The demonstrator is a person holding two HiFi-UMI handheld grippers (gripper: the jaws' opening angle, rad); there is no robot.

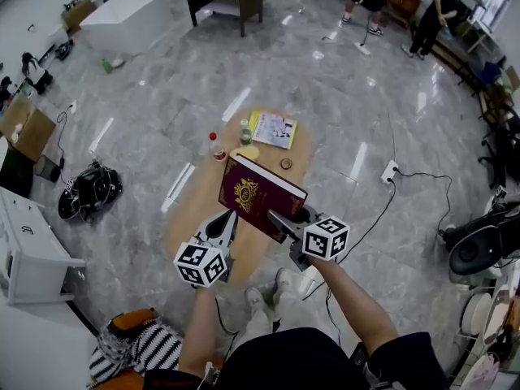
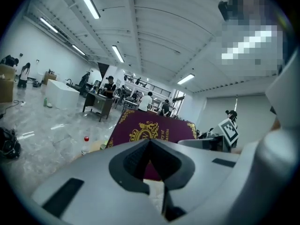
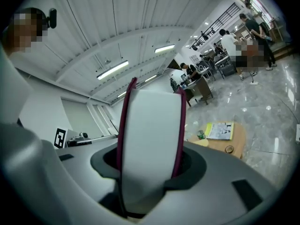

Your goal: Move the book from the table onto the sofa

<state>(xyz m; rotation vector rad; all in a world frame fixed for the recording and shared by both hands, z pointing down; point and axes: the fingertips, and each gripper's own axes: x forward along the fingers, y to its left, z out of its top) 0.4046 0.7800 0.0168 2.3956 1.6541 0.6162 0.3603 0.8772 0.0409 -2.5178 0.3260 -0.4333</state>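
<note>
- Head view: the right gripper (image 1: 284, 222) is clamped on the book (image 1: 256, 197). It grips the maroon hardback at its near lower corner, so the book stands out ahead of the gripper with its gold-crested cover tilted up toward the camera.
- Right gripper view: the book's pale page block fills the gap between the jaws, with a maroon cover against each jaw. The book rises straight up in front of this gripper.
- The left gripper (image 1: 226, 224) is clenched, jaws together. Its tips are at the book's near left edge, just beside the right gripper.
- Left gripper view: the jaw tips meet in a closed point and the crested cover rises just beyond them. I cannot tell whether they pinch the cover or only touch it.
- The book is held in the air, clear of the wooden desk (image 1: 199, 205), which lies below and beyond both grippers.
- On the desk past the book's far edge stand a red-capped bottle (image 1: 216, 146) and a small jar (image 1: 244, 131). A magazine (image 1: 274, 129) lies flat beside them, and a small round object (image 1: 286, 163) lies nearer the right gripper.
- The marker cubes of both grippers sit side by side at the near end, over the person's forearms.
</note>
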